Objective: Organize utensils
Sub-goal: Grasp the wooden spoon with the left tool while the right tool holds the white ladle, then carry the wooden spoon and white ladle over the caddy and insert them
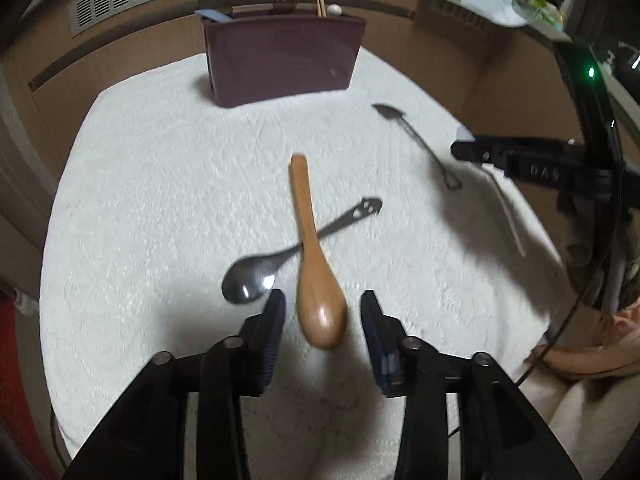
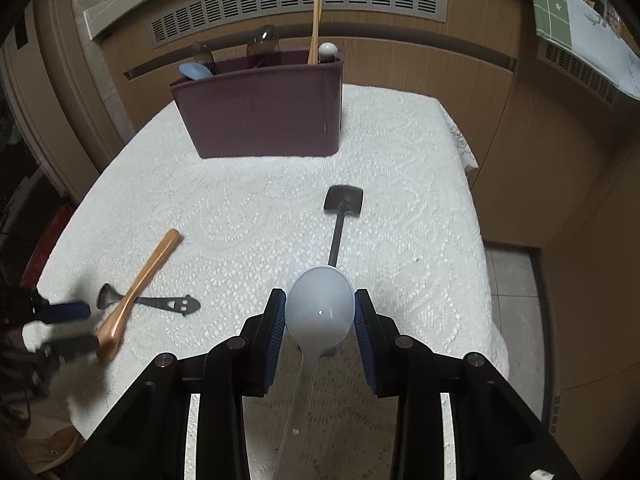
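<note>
1. Left wrist view: the left hand-held gripper (image 1: 322, 312) has its jaws apart around the bowl of a wooden spoon (image 1: 316, 264), which lies across a metal spoon (image 1: 256, 276) on the white-covered worktop (image 1: 160, 200).
2. The right hand-held gripper (image 2: 319, 312) is clamped on a white plastic spoon (image 2: 320, 304); the maroon utensil holder (image 2: 260, 108) stands behind.

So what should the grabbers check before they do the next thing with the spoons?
1. Right gripper squeezes the white spoon bowl: ok.
2. Left gripper open around the wooden spoon, pads clear: ok.
3. Wooden spoon lies across the metal spoon, so lifting may drag it: not ok.
4. Purple holder stands upright: ok.
5. Free room inside the holder: cannot tell.
6. Small black shovel spoon lies apart from both grippers: ok.
</note>
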Tool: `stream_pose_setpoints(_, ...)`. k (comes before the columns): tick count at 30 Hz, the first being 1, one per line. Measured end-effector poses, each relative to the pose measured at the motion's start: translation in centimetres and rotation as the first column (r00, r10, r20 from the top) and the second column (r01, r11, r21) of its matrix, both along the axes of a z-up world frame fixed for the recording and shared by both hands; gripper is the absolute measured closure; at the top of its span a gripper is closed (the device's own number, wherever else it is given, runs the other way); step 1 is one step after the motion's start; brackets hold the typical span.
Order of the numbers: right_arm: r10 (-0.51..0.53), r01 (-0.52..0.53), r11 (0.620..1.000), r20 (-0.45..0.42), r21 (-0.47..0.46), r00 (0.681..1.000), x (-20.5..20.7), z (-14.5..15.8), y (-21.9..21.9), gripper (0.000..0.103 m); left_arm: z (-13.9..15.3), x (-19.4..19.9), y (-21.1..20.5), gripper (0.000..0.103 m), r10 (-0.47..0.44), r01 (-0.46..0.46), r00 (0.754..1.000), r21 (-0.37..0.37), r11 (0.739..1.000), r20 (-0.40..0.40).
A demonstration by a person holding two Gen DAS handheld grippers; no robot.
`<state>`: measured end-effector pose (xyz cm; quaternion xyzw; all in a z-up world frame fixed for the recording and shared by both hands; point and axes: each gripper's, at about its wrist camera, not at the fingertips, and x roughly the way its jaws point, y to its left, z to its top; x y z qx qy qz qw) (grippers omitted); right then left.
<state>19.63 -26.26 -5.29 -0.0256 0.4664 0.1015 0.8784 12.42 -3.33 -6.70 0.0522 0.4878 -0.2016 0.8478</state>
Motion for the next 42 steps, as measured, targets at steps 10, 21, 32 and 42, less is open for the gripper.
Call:
stream_pose_setpoints(10, -0.015, 0.015, 1.0, 0.011, -0.009, 1.0, -0.6, -0.2, 0.3, 0.071, 0.1, 6.8, -1.8, 0.057, 0.056, -0.057, 0.998, -0.019, 0.998, -0.019)
stream_pose_setpoints(21, -0.05, 0.05, 0.999, 0.05, -0.008, 0.997, -0.7, 1.0, -0.8, 0.071, -1.4, 11.1, -5.1, 0.09, 0.029, -0.025, 0.998, 0.069, 0.997, -0.062)
stream_pose_setpoints(32, -0.03, 0.02, 0.995, 0.095, 0.098, 0.995, -0.9, 3.7, -1.5, 0.071, 4.6, 5.2, -1.2, 0.09, 0.11, -0.088, 0.983, -0.153, 0.984, 0.144)
stream_pose_setpoints(42, 0.016, -0.038, 0.985, 0.13, 0.169, 0.991, -0.4, 6.0, -0.5, 0.071, 7.3, 4.3, 0.3, 0.09, 0.154, -0.112, 0.964, -0.195, 0.974, 0.216)
